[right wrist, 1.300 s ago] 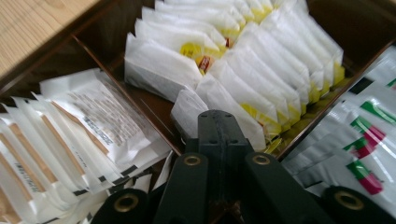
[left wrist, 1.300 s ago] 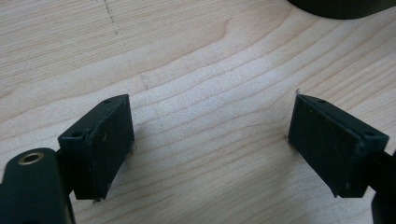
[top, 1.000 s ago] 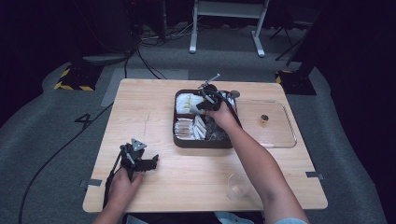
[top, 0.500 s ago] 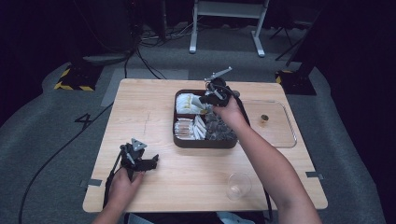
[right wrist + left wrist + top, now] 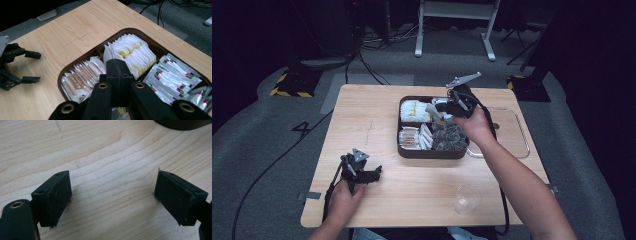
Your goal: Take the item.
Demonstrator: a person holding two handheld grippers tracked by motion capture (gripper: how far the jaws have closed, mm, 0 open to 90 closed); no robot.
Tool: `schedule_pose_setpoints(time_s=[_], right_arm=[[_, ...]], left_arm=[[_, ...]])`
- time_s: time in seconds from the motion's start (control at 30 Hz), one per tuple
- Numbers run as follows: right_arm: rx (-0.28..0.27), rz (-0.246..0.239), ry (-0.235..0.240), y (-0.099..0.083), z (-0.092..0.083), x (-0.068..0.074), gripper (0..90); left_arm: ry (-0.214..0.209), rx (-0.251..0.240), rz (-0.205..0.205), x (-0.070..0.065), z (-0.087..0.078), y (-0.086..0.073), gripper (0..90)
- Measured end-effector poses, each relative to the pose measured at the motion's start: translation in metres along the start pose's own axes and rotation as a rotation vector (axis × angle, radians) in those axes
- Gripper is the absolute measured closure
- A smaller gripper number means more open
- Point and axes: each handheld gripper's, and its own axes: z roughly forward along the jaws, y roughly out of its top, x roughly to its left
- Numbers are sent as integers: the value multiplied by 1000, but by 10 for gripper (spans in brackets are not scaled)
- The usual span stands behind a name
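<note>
Right hand-held gripper closed, raised over the brown packet tray, left hand-held gripper open, resting near-left on the worktop

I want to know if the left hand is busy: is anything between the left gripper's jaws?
No, the left gripper stands open over bare wooden table.

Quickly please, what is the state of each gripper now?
Left gripper: open, holding nothing.
Right gripper: closed, above the tray; whether it holds anything cannot be told.
</note>
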Motion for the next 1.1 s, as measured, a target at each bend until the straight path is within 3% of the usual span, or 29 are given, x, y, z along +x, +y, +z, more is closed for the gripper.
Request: schedule_pose_setpoints(time_s=[0.3, 0.67, 0.9, 1.1], right_arm=[[-51, 15, -12, -22, -42, 3, 900], [-91, 38, -23, -43, -77, 4, 900], [-112, 23, -24, -57, -96, 17, 900], [-127, 22, 7, -71, -111, 30, 900]], left_arm=[[-8, 2, 5, 1, 1, 1, 145], [-14, 0, 14, 2, 3, 4, 144], [-15, -2, 15, 2, 3, 4, 145], [-15, -2, 15, 2, 4, 4, 144]])
